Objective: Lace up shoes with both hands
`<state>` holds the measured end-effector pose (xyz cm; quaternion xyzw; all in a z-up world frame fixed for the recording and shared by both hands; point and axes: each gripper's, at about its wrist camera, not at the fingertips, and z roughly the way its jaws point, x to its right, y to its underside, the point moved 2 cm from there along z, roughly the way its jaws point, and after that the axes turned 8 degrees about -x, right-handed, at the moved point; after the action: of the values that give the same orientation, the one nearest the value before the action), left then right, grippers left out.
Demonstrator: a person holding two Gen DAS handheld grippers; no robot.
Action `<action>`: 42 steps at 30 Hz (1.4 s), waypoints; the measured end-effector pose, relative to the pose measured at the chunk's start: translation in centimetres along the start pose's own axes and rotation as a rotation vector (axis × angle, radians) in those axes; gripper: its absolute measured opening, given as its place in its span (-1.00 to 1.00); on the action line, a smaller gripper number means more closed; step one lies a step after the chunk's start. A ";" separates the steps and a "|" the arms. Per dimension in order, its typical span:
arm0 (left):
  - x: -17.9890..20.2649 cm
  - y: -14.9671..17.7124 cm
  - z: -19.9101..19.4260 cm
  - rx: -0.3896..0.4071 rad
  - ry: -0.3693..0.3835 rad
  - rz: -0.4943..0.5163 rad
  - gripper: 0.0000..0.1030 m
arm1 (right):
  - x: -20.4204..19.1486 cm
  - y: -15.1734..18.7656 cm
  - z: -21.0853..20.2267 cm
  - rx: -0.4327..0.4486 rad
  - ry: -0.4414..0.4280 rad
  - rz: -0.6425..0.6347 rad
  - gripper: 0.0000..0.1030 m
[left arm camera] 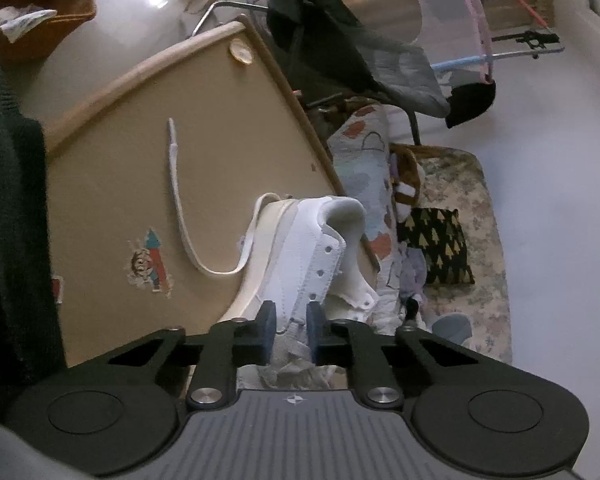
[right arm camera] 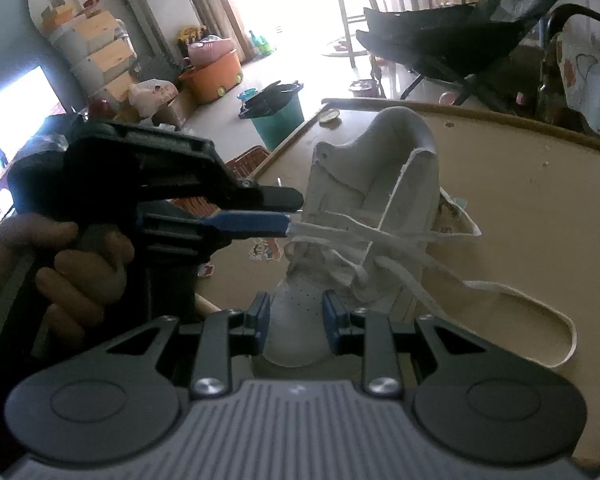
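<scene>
Counter of tan laminate with a wooden rim carries a white sneaker, near the edge, its heel collar raised. Its flat white lace is threaded through the lower eyelets only; one long end trails loose across the top. The left hand-held gripper has its jaws closed on a lace strand beside the eyelet row. The right hand-held gripper hangs open over the toe, gripping nothing. A hard tug could, I judge, drag the light sneaker off the edge, or the thin strand could slip free.
</scene>
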<state>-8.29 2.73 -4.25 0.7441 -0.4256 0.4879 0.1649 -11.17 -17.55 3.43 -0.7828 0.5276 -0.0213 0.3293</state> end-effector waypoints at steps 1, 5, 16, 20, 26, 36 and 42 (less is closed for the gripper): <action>0.1 0.0 0.2 0.004 0.003 0.006 -0.80 | 0.0 0.0 0.0 0.000 0.000 -0.001 -0.43; 0.0 0.1 0.1 0.017 0.011 0.031 -0.93 | 0.0 0.1 0.2 -0.001 -0.001 -0.004 -0.41; 0.9 -0.3 -1.0 0.068 -0.091 0.149 -0.91 | -0.1 0.1 0.7 -0.003 0.003 -0.019 -0.40; 0.8 -1.0 -1.6 0.076 -0.113 0.158 -0.89 | -0.1 0.1 0.8 -0.005 0.009 -0.027 -0.40; 1.3 -1.7 -2.3 0.094 -0.218 0.217 -1.00 | -0.1 0.2 0.8 -0.006 0.008 -0.028 -0.40; 0.6 -3.6 -4.2 0.125 -0.117 0.147 -0.89 | -0.5 0.2 0.9 -0.004 0.007 -0.027 -0.40; 0.2 -4.4 -4.3 0.095 -0.066 0.086 -0.76 | -0.1 0.2 0.9 -0.002 -0.002 -0.021 -0.40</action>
<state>-7.28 8.05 -1.35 0.7478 -0.4387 0.4893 0.0943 -11.03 -17.08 2.62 -0.7886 0.5191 -0.0235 0.3289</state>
